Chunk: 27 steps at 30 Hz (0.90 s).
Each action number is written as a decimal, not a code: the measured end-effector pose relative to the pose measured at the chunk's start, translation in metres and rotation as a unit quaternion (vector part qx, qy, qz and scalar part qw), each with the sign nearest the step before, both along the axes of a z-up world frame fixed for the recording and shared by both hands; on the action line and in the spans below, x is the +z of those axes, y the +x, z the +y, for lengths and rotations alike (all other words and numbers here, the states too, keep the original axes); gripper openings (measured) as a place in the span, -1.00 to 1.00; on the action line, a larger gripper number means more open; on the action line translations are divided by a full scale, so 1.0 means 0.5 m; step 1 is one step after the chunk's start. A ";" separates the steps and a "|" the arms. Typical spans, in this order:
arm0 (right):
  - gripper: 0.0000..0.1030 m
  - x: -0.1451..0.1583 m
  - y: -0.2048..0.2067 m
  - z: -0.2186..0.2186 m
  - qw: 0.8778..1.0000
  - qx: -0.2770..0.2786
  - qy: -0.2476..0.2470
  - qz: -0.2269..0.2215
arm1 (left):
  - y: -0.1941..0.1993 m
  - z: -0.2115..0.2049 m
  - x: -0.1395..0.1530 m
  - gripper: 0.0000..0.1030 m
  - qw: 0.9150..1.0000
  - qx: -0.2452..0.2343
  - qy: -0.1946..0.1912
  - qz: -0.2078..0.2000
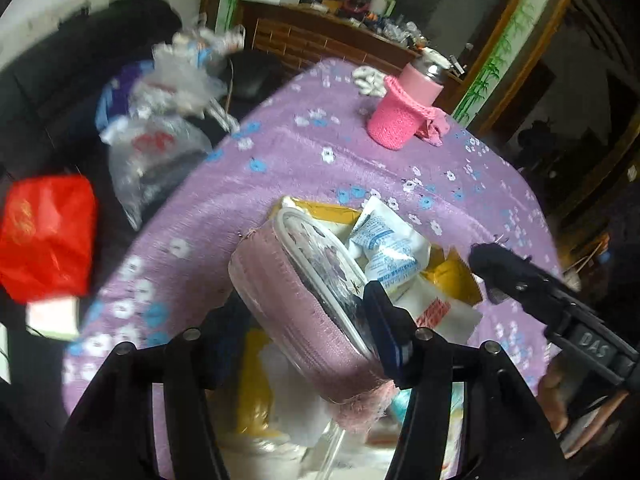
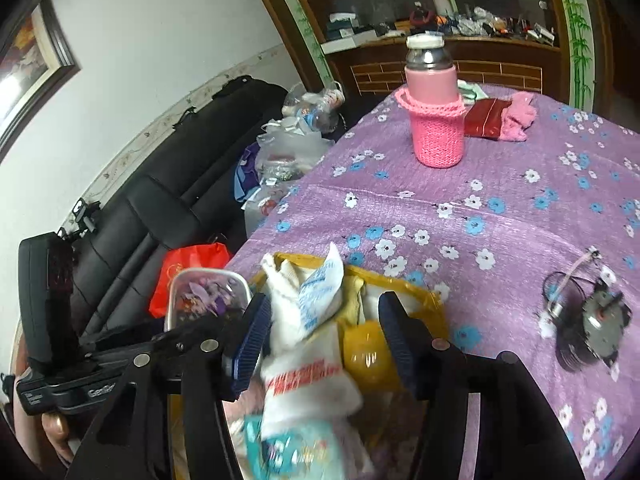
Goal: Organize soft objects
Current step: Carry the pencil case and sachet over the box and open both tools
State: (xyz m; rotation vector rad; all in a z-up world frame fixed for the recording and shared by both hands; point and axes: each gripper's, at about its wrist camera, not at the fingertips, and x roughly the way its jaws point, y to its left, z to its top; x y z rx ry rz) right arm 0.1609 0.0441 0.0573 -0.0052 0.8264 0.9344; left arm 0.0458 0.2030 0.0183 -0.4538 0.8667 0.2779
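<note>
A clear pouch (image 1: 280, 280) with pink fabric edging and purple flowers lies tilted between the fingers of my left gripper (image 1: 308, 316). It leans on the blue right pad and hides the left one; the jaws stand wide. Below it is a yellow basket (image 1: 456, 280) heaped with soft packs, among them a white and blue tissue pack (image 1: 384, 248). My right gripper (image 2: 326, 340) hangs open over the same basket (image 2: 424, 292), with a white bag with red print (image 2: 304, 380) loose between its pads. The pouch (image 2: 204, 292) shows at the basket's left.
A pink flask in a knitted sleeve (image 2: 436, 120) stands far back on the purple flowered tablecloth (image 2: 500, 240). A small motor with wires (image 2: 592, 328) lies to the right. Left of the table edge, a black sofa (image 2: 160, 200) holds plastic bags and a red bag (image 1: 44, 236).
</note>
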 end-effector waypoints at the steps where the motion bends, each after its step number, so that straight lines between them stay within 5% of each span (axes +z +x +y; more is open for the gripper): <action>1: 0.14 0.004 -0.013 -0.012 1.000 0.001 0.003 -0.004 | 0.000 -0.002 0.000 0.20 1.000 -0.005 -0.001 0.000; 6: 0.17 0.008 -0.071 -0.077 0.999 0.004 0.018 -0.030 | 0.062 0.041 -0.030 0.20 0.989 -0.055 -0.133 -0.036; 8: 0.18 0.008 -0.085 -0.092 0.999 0.009 0.025 -0.032 | 0.103 0.069 -0.048 0.20 0.982 -0.060 -0.178 -0.021; 14: 0.25 0.007 -0.109 -0.148 0.999 0.002 0.032 -0.036 | 0.080 0.065 -0.049 0.20 0.993 -0.031 -0.107 0.040; 20: 0.44 0.002 -0.128 -0.180 0.999 0.005 0.039 -0.026 | -0.007 0.064 -0.007 0.20 0.993 0.002 -0.119 -0.009; 27: 0.56 -0.011 -0.159 -0.162 0.999 0.027 0.025 -0.010 | -0.101 -0.049 0.030 0.21 0.997 0.034 0.066 -0.026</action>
